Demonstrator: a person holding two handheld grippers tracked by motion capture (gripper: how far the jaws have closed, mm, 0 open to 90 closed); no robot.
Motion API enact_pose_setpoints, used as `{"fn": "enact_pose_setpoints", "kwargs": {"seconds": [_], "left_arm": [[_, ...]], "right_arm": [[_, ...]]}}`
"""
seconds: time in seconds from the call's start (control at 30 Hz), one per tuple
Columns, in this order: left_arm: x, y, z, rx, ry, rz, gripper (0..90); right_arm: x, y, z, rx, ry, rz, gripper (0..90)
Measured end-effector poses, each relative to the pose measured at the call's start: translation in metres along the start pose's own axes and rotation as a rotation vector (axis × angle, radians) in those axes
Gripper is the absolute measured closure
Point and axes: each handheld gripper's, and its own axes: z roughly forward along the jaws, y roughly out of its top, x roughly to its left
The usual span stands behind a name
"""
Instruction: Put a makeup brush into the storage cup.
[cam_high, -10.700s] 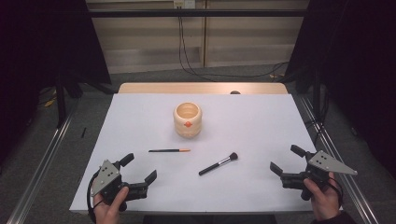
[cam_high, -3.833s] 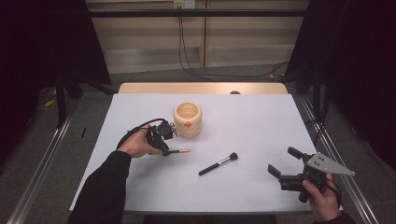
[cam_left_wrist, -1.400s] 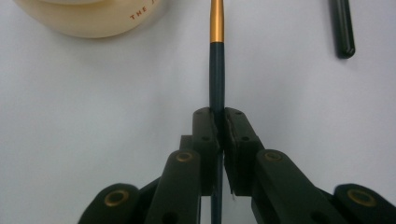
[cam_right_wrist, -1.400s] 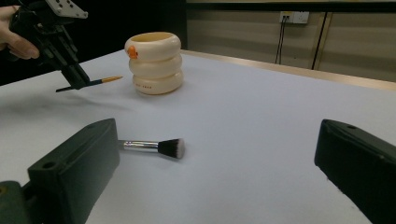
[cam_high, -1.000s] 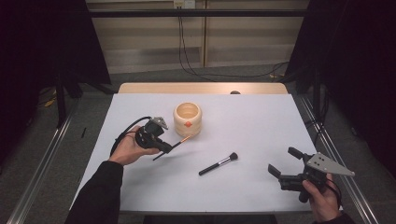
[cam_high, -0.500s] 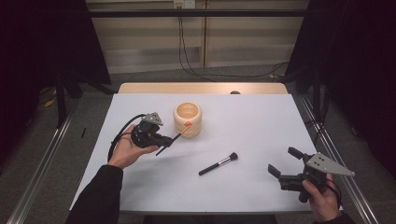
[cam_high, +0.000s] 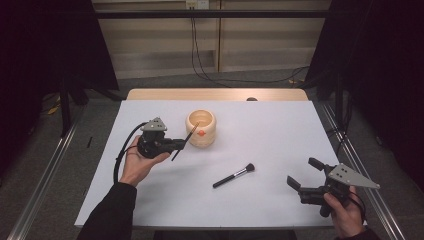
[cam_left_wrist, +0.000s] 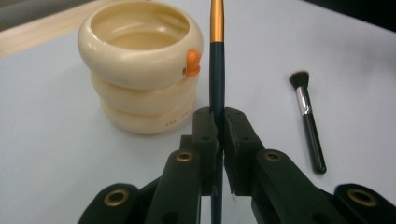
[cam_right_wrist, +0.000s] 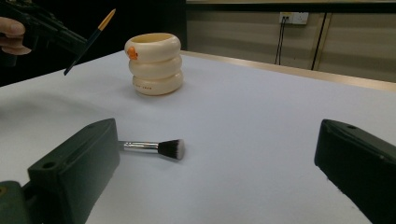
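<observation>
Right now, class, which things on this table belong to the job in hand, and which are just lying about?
In the job:
- left gripper, shut on the thin brush
- thin brush, lifted, tip near the cup's rim
- cream cup, upright on the table

Lying about:
- powder brush, flat on the white table
- right gripper, jaws open, holding nothing

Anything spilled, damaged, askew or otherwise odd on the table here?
Nothing stands out. The cream holder stands upright, the silver-banded brush lies flat on the white table, and the left gripper holds the thin brush cleanly.
</observation>
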Motion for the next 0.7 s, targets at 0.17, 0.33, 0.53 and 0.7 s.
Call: {"fn": "enact_pose_setpoints", "kwargs": {"seconds": [0.17,0.33,0.53,0.7], "left_arm": [[-0.004,-0.002,0.001,-0.050,0.013,0.007,83.9],[-0.007,-0.007,-0.002,-0.122,0.058,-0.003,83.9],[-0.009,-0.010,-0.006,-0.206,0.086,-0.025,83.9],[-0.008,-0.011,-0.011,-0.278,0.082,-0.053,83.9]], "right_arm": [[0.000,0.000,0.000,0.001,0.002,0.002,0.0],[0.000,0.000,0.000,-0.002,0.000,0.005,0.0],[0.000,0.000,0.000,0.001,0.003,0.004,0.0],[0.000,0.000,0.000,-0.001,0.003,0.004,0.0]]}}
